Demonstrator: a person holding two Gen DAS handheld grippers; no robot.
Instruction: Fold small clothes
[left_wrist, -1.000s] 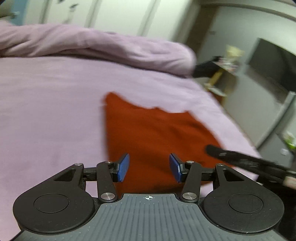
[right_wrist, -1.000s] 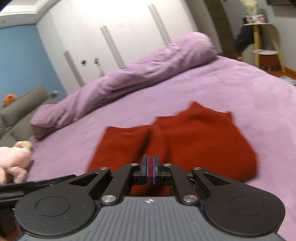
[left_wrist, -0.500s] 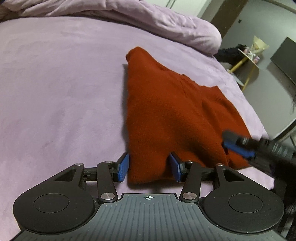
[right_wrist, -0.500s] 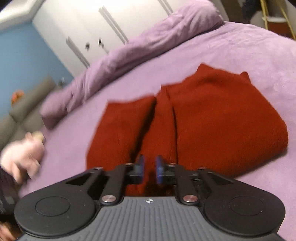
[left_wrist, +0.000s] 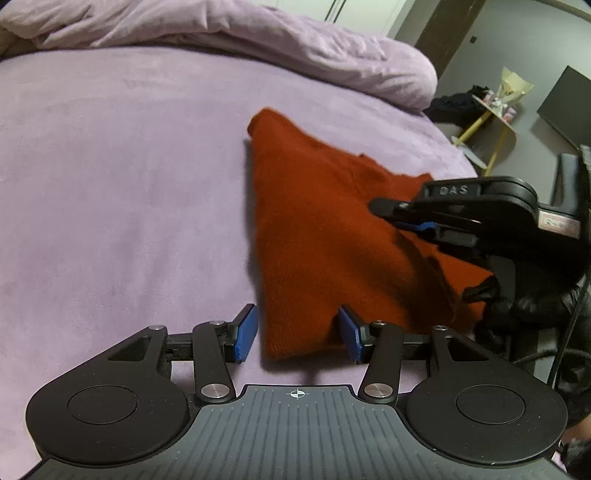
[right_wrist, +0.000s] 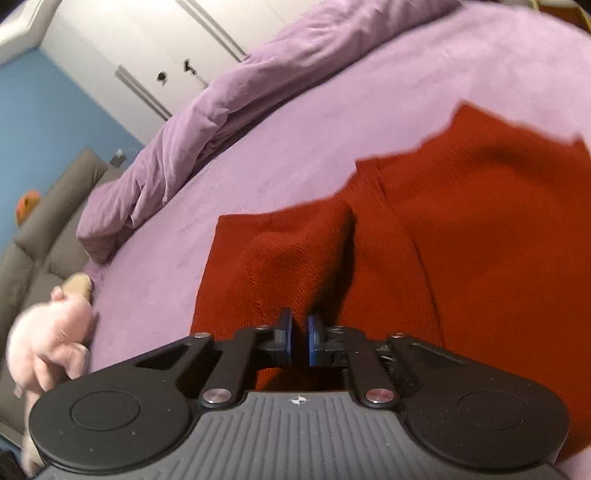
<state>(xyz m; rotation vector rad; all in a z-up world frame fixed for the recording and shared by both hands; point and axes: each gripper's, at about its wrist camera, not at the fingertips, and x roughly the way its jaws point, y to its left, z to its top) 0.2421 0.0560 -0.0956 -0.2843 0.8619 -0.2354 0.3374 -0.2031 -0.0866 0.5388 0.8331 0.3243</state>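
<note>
A red knitted garment (left_wrist: 325, 236) lies folded on the purple bed (left_wrist: 122, 206). My left gripper (left_wrist: 298, 332) is open low over the bed, and the garment's near corner lies loosely between its blue pads (left_wrist: 246, 332). My right gripper (left_wrist: 406, 218), held by a black-gloved hand (left_wrist: 517, 306), reaches in from the right over the garment's middle. In the right wrist view, the right gripper (right_wrist: 299, 339) has its jaws closing to a narrow slit. A raised ridge of the red garment (right_wrist: 480, 240) runs into that slit.
A rolled purple duvet (left_wrist: 258, 37) lies along the bed's far side. A pink plush toy (right_wrist: 55, 339) and a grey sofa (right_wrist: 44, 236) are off the bed's left edge. A yellow side table (left_wrist: 495, 122) and a dark screen (left_wrist: 569, 103) stand beyond the right edge.
The right gripper swung in over the garment, opened briefly, then narrowed on a fold of cloth. The left gripper sank toward the garment's near corner, with its jaws unchanged.
</note>
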